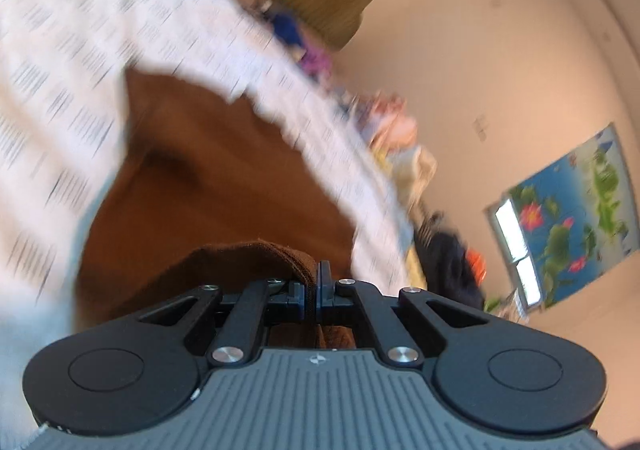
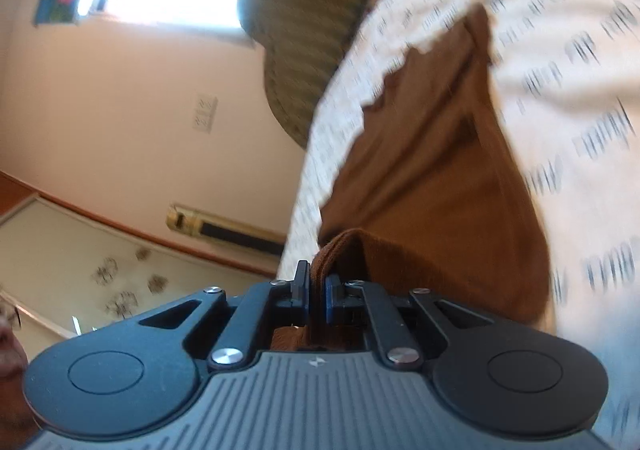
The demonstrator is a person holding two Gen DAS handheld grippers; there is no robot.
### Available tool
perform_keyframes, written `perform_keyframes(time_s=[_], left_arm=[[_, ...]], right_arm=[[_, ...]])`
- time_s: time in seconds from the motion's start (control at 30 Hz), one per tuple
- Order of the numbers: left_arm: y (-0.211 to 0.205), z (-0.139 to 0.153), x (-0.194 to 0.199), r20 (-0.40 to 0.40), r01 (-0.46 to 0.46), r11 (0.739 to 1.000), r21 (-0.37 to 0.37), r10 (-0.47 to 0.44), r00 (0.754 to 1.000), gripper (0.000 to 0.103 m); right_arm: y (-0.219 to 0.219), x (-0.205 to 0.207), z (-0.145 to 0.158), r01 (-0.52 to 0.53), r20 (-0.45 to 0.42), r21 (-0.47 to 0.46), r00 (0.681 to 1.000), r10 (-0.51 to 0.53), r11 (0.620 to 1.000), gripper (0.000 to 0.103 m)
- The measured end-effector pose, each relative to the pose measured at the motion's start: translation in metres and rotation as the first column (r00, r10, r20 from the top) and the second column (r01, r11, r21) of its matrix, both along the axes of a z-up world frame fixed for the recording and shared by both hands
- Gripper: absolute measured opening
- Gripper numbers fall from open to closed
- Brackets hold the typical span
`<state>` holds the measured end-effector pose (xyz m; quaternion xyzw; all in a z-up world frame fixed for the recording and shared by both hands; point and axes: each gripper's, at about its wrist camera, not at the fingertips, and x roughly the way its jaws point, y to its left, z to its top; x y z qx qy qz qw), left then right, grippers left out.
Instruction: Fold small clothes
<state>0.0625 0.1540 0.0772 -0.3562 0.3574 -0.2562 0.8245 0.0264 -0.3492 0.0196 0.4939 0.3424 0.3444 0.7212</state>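
Both claws, left claw [image 1: 312,292] and right claw [image 2: 318,290], were clamped on the brown garment [image 1: 224,186], lifted over the patterned sheet [image 1: 60,50]; mid-fold, it seemingly next needed laying flat.

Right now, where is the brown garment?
The brown garment is pinched by both the left gripper and right gripper, spreading from each over the white patterned sheet.

No readable text, numbers or brand names anywhere; only a small wordless emblem [image 1: 316,360] on the ribbed grey gripper body.
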Motion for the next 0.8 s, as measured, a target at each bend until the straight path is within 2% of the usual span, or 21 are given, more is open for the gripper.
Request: perform_keyframes(time_s=[0.13,0.23,0.27,0.3,0.37,0.43,0.47,0.5,0.53,0.57,0.6,0.67,0.8], left_arm=[[-0.011,0.011,0.084,0.057,-0.058,0.998,0.035,0.056,0.997,0.003],[-0.017,0.006,0.15,0.046,-0.108,0.991,0.084,0.105,0.993,0.003],[-0.019,0.0,0.168,0.045,-0.131,0.984,0.123,0.126,0.991,0.003],[-0.02,-0.009,0.187,0.019,-0.158,0.975,0.155,0.157,0.987,0.003],[-0.018,-0.032,0.22,-0.034,-0.189,0.967,0.171,0.197,0.98,0.004],[-0.015,-0.05,0.241,-0.117,-0.219,0.956,0.194,0.244,0.963,0.011],[-0.011,-0.054,0.246,-0.143,-0.223,0.961,0.166,0.247,0.958,0.016],[-0.004,-0.053,0.247,-0.132,-0.225,0.967,0.119,0.24,0.962,0.034],[0.001,-0.047,0.241,-0.096,-0.241,0.967,0.085,0.249,0.964,0.059],[0.009,-0.037,0.234,-0.043,-0.283,0.956,0.076,0.287,0.957,0.071],[0.015,-0.027,0.221,0.013,-0.329,0.941,0.083,0.329,0.944,0.088],[0.026,-0.012,0.193,0.074,-0.365,0.924,0.112,0.358,0.931,0.089],[0.038,-0.008,0.127,0.047,-0.376,0.92,0.107,0.373,0.927,0.087]], right_arm=[[-0.016,0.07,0.005,0.097,0.04,0.076,0.994,-0.1,0.992,0.007],[-0.021,0.128,0.0,0.162,0.011,0.103,0.986,-0.164,0.981,0.007],[-0.02,0.146,-0.004,0.175,-0.009,0.107,0.985,-0.175,0.979,0.007],[-0.019,0.165,-0.01,0.182,-0.029,0.104,0.983,-0.18,0.978,0.007],[-0.018,0.201,-0.031,0.201,-0.101,0.119,0.977,-0.19,0.972,0.01],[-0.017,0.224,-0.057,0.254,-0.195,0.104,0.953,-0.231,0.962,0.014],[-0.017,0.231,-0.065,0.268,-0.233,0.079,0.941,-0.244,0.96,0.03],[-0.017,0.235,-0.07,0.279,-0.251,0.057,0.933,-0.257,0.959,0.045],[-0.017,0.235,-0.069,0.286,-0.239,0.052,0.934,-0.266,0.957,0.048],[-0.017,0.231,-0.065,0.287,-0.206,0.053,0.94,-0.271,0.957,0.057],[-0.017,0.226,-0.057,0.285,-0.171,0.042,0.946,-0.274,0.958,0.065],[-0.018,0.208,-0.04,0.277,-0.085,0.008,0.958,-0.275,0.961,0.066],[-0.025,0.151,-0.022,0.264,-0.015,-0.034,0.964,-0.265,0.964,0.066]])
